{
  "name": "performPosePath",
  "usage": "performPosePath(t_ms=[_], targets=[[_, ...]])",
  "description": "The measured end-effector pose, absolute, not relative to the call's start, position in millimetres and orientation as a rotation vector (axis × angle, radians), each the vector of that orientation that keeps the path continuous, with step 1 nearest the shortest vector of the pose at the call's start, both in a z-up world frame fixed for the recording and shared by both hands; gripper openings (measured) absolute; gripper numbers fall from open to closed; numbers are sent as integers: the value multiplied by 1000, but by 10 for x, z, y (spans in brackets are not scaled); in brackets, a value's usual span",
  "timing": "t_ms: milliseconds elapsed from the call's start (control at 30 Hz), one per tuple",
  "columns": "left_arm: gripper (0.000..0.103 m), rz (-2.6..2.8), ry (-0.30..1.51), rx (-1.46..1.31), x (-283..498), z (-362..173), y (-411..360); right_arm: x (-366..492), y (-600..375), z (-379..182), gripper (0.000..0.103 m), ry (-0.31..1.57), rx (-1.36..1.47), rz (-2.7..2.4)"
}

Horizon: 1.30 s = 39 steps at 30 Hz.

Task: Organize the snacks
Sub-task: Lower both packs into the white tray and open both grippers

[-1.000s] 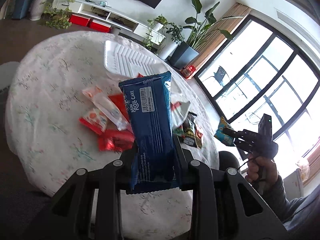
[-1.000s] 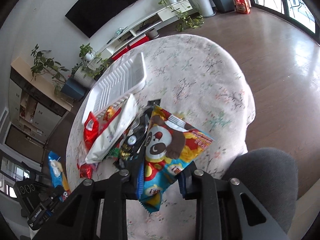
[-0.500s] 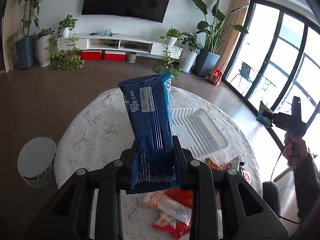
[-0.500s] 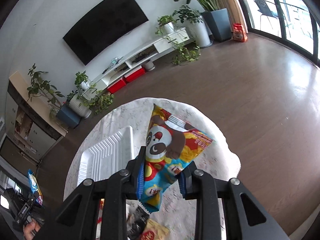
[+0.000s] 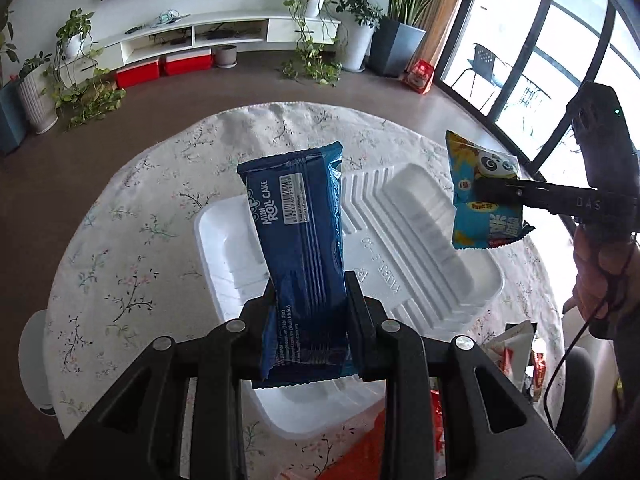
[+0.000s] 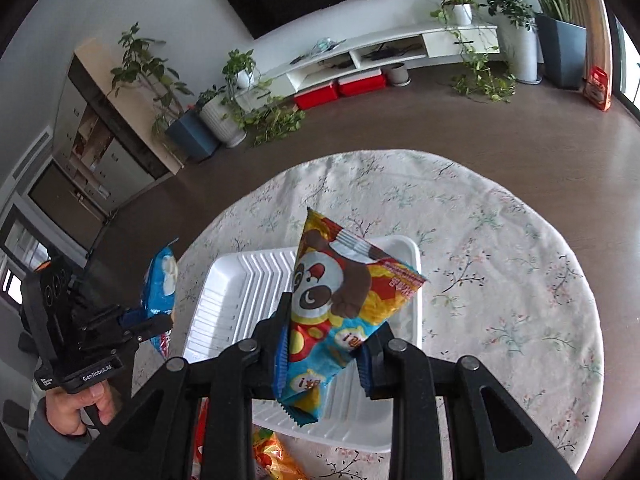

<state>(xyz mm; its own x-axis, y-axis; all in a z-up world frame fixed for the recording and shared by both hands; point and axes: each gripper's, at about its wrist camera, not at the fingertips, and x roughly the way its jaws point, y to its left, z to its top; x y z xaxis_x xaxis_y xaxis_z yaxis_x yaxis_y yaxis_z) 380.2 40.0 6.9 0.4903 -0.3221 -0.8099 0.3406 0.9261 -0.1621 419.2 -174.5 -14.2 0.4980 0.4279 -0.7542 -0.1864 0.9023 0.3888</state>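
My left gripper [image 5: 310, 300] is shut on a blue mini roll cake packet [image 5: 298, 236], which stands up over the left part of the white foam tray [image 5: 432, 248]. In the right wrist view, my right gripper [image 6: 326, 324] is shut on a yellow and blue panda snack bag [image 6: 340, 300] above the same tray [image 6: 240, 292]. The panda bag [image 5: 482, 196] and the right gripper [image 5: 500, 192] also show at the right of the left wrist view. The left gripper [image 6: 154, 324] with the roll cake packet [image 6: 160, 284] appears at the left of the right wrist view. The tray holds nothing.
The round table [image 5: 140, 208] wears a floral cloth. Loose red and orange snack packets [image 5: 516, 356] lie at its near edge, below the tray [image 6: 272, 456]. A dark chair [image 5: 572, 384] stands at the right. Potted plants and a low TV cabinet [image 6: 380, 52] line the far wall.
Both grippers have swung with their packets from over the snack pile to above the white tray. The tray now lies directly under both packets.
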Motion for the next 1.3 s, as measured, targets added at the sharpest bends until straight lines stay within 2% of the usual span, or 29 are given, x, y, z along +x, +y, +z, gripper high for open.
performPosePath(t_ms=[233,567,767,900,967,1033,1167,1200,1300], targets=[[26,-363,1036,63,4109,-432,291,4319,-1487,-542,29,1087,188,421],[28,-315,1065,120,4195,-713,271,4395,-1450,-835,30,1135,131,387],[28,-315,1059,127,4181,-708,232,4404,-1506,-899,36,1141,138,380],[29,-309,1060,131,4169,-707,222,4422,-1559,-907,46,1136,154,358],[32,-310,1058,122,4162,-704,226,4414,-1600,-889,52,1128,174,354],[50,-303,1046,123,4123,-679,233,4406,-1630,-866,56,1118,189,361],[54,-299,1005,118,4037,-543,250,4371,-1676,-778,59,1099,194,362],[59,-298,992,116,4010,-488,257,4364,-1688,-744,64,1088,193,355],[72,-300,937,106,3878,-288,295,4298,-1794,-585,70,1042,221,342]])
